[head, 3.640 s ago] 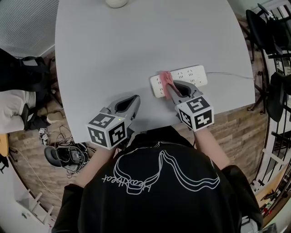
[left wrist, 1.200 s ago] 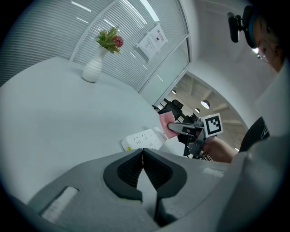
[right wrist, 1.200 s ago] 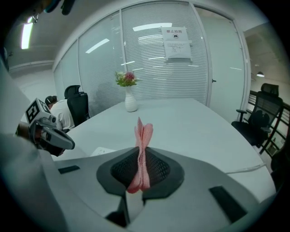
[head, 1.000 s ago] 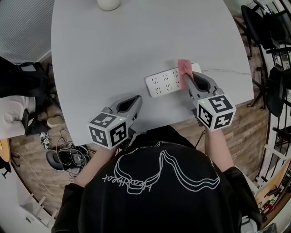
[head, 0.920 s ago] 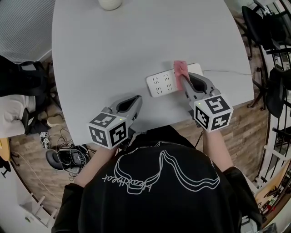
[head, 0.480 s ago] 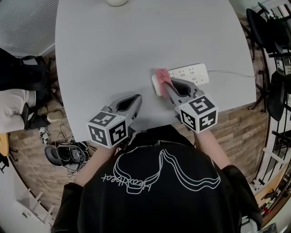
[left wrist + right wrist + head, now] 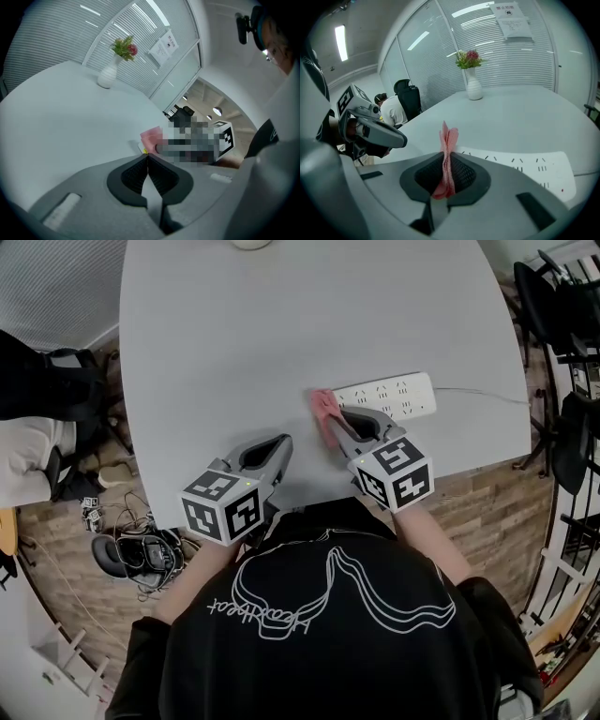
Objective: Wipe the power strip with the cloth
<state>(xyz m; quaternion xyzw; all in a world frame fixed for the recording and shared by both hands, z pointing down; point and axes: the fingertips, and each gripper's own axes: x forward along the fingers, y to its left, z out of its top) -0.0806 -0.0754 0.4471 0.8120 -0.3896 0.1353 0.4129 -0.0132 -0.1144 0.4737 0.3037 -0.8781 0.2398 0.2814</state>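
Right gripper (image 7: 331,420) is clamped on the pink cloth (image 7: 324,407). In the right gripper view the folded cloth stands upright between the two dark pads and sticks out above the tips. In the head view, centre frame, the cloth's free end sits on the left end of the white power strip (image 7: 395,395). The rest of the strip runs to the right, beside and just beyond the gripper body. In the right gripper view the strip lies to the right of the jaws, socket slots up. A thin white cable (image 7: 478,394) leaves the strip's right end toward the right edge of the table.

Left gripper (image 7: 279,441) is at lower centre-left, near the table's front edge. Its jaws are together with nothing between them, well apart from the strip. The left gripper view shows the cloth just past the jaw tips, right of centre.

The grey table (image 7: 281,315) is bare around the strip. A white vase (image 7: 474,89) with flowers stands far back on it, and shows only at the top edge of the head view. Wood floor with tangled cables (image 7: 141,554) is at lower left.
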